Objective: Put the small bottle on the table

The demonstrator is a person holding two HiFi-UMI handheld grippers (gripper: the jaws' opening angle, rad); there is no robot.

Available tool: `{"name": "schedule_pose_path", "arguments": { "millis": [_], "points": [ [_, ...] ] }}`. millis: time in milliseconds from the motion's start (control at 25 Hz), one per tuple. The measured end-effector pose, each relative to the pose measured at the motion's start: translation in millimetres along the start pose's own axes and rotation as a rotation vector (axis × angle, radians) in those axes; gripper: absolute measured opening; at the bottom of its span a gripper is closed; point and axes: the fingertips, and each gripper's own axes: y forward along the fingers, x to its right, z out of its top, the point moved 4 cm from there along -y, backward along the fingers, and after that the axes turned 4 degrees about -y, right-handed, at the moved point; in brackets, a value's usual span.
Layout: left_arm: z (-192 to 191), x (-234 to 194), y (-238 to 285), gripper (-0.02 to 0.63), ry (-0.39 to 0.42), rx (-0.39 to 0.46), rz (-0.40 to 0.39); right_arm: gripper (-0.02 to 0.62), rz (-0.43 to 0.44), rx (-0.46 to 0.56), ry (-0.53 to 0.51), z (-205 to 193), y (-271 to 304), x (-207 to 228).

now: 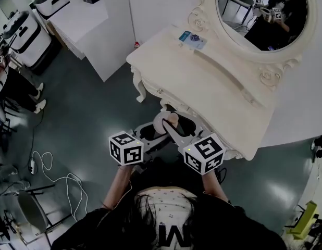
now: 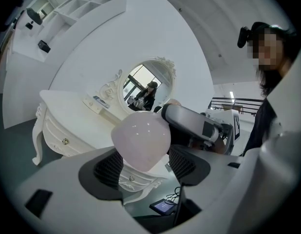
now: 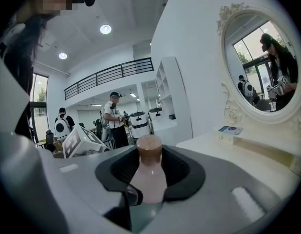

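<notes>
Head view: one small bottle (image 1: 165,122) clamped by left claw (image 1: 150,132) and right claw (image 1: 176,133).

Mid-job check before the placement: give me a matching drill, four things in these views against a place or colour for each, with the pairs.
Things:
1. small bottle
2. bottle cap
3. oval mirror
4. blue-and-white card

Place or colour:
A. lying flat on the table, near the mirror
B. brown
C. between jaws, off the table
D. standing at the back of the table

Pairs: 1-C, 2-B, 3-D, 4-A
</notes>
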Motion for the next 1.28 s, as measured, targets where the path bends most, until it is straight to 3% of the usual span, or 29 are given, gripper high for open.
{"name": "schedule_pose_path", "arguments": {
  "millis": [240, 520, 1000, 1280],
  "points": [
    [13, -15, 3, 0.276, -0.026, 0.009, -0.018, 0.150, -0.008, -0.022, -0.002, 5, 19, 9],
    [26, -46, 4, 0.278, -0.049, 0.026, 0.016, 0.150, 0.030, -0.047, -0.004, 3, 53, 23],
    [104, -109, 49, 0.278, -0.041, 0.037, 0.054, 0.150, 0.070, -0.031, 0.041, 31, 124, 107],
    [135, -134, 90, 0.278, -0.050, -0.030, 0.043, 0.150, 0.035, -0.035, 0.088, 38, 142, 160]
  ]
}}
